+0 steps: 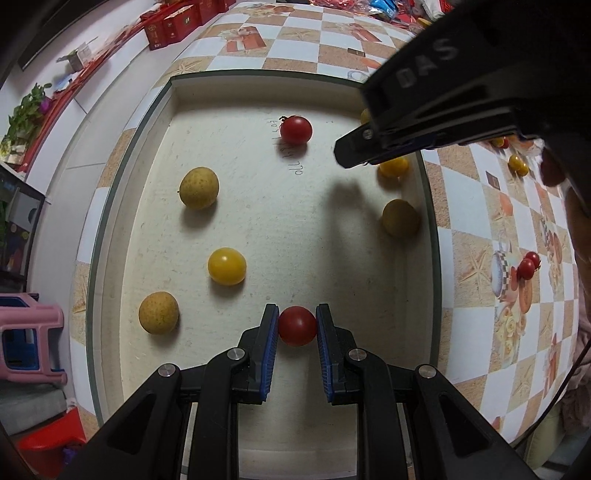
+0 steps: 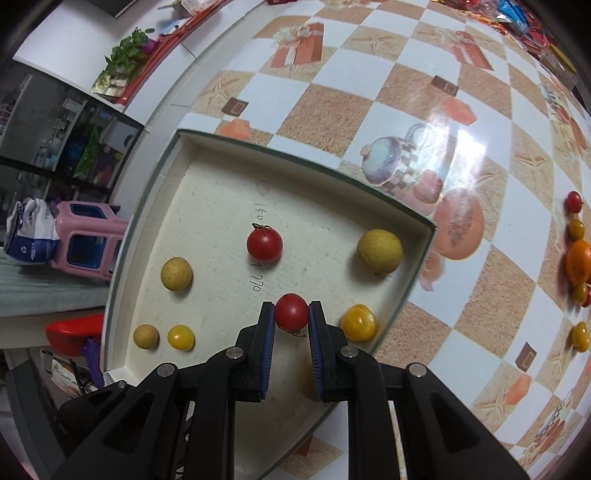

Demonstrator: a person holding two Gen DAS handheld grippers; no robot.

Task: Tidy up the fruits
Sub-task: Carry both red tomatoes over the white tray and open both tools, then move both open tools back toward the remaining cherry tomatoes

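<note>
Two red tomatoes held — one clamped in my left gripper, one in my right gripper — over the tray; loose fruit beyond the tray shows fully only in right view.

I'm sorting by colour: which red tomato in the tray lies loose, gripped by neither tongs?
The red tomato with the stem, lying free beside the handwriting on the tray floor.

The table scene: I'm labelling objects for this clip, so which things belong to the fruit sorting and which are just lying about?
Part of the job:
- left gripper holding red tomato
- right gripper holding another red tomato
- white tray
- yellow tomato
- fruit still on the tablecloth

Lying about:
- pink stool
- red boxes
- plant
</note>
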